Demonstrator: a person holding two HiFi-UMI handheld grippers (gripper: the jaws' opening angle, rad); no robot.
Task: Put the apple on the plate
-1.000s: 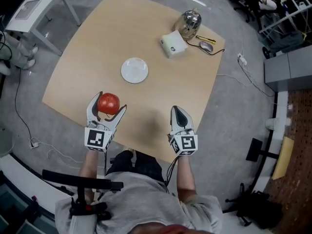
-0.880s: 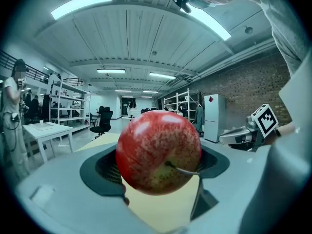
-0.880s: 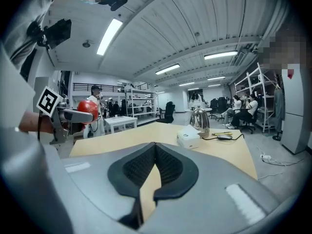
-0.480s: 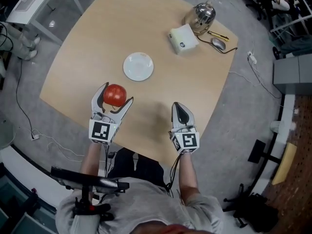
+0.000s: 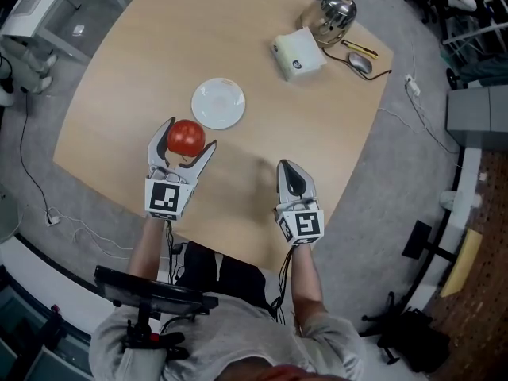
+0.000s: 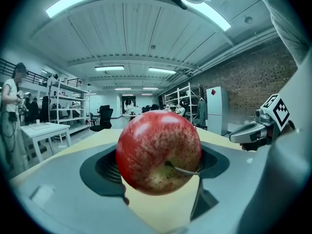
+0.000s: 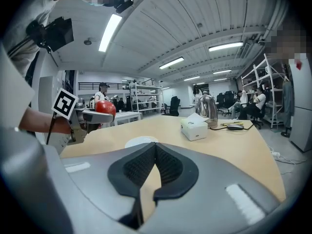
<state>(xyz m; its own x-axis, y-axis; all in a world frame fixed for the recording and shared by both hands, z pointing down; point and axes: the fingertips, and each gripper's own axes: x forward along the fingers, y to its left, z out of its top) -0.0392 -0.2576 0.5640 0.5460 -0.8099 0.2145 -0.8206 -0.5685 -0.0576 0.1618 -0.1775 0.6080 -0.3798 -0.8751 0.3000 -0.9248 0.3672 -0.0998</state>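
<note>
Apple (image 5: 186, 136): a single red one, held in the left gripper (image 5: 190, 133). One jaw presses each side, and the stem end faces that gripper's camera. In the left gripper view the fruit fills the gap between the two dark pads, so the jaws are clamped firmly on it. From the head view it sits over the wooden table (image 5: 135, 62), just beside the near-left rim of the plate (image 5: 218, 103) and not on it. There is one plate, white, round and bare. Further right is the right gripper (image 5: 289, 171), over the table's near edge. Its jaws are pressed together with nothing between them, as the right gripper view shows plainly. Well beyond it, near the far corner, stand one white box (image 5: 299, 54), one shiny metal kettle (image 5: 333, 14) just behind the box, and one computer mouse (image 5: 359, 64) on its cable to the right.
</note>
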